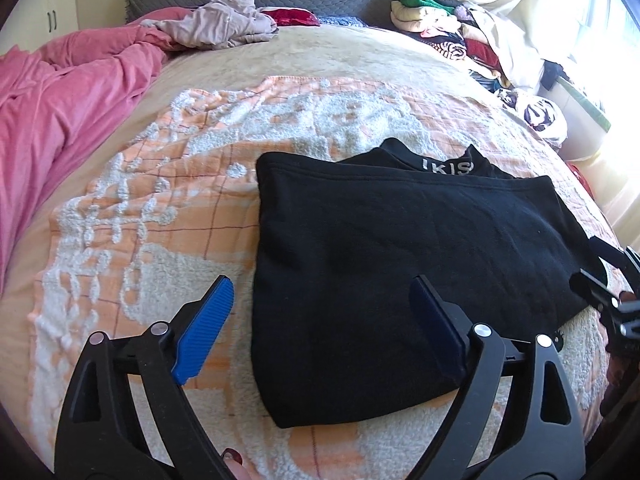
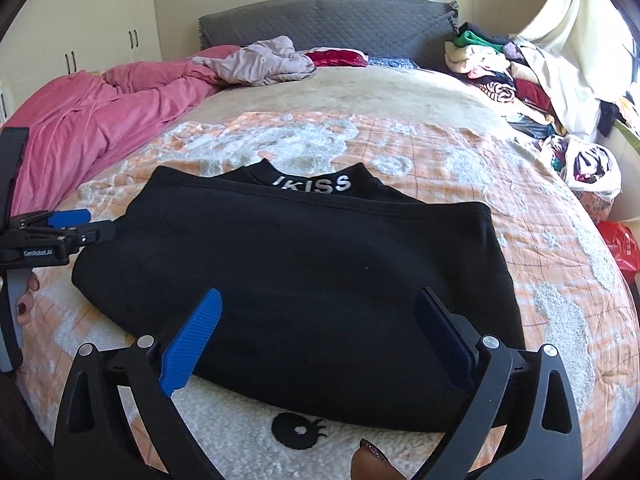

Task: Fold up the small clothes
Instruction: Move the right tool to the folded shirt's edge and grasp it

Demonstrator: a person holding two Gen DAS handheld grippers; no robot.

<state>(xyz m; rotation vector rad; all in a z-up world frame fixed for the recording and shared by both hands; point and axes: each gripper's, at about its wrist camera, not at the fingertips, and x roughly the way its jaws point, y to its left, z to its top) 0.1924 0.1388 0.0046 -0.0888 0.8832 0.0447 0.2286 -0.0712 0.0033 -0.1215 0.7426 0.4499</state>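
A black garment point(image 1: 400, 240) lies folded flat on an orange and white blanket point(image 1: 160, 208), its waistband lettered in white at the far edge. My left gripper point(image 1: 320, 280) is open above the garment's near left corner, with one blue pad over the blanket and the other over the cloth. In the right wrist view the same garment point(image 2: 300, 248) fills the middle. My right gripper point(image 2: 320, 292) stands open over its near edge, with neither pad pressing on the cloth. The left gripper point(image 2: 76, 228) also shows at the garment's left side, and the right gripper point(image 1: 600, 272) at its right corner.
A pink duvet point(image 2: 100, 112) is bunched along the left of the bed. A crumpled beige garment point(image 2: 264, 60) and a red one point(image 2: 340, 57) lie near the grey headboard point(image 2: 328, 20). A pile of mixed clothes point(image 2: 520, 80) lines the right side, by a red bag point(image 2: 620, 244).
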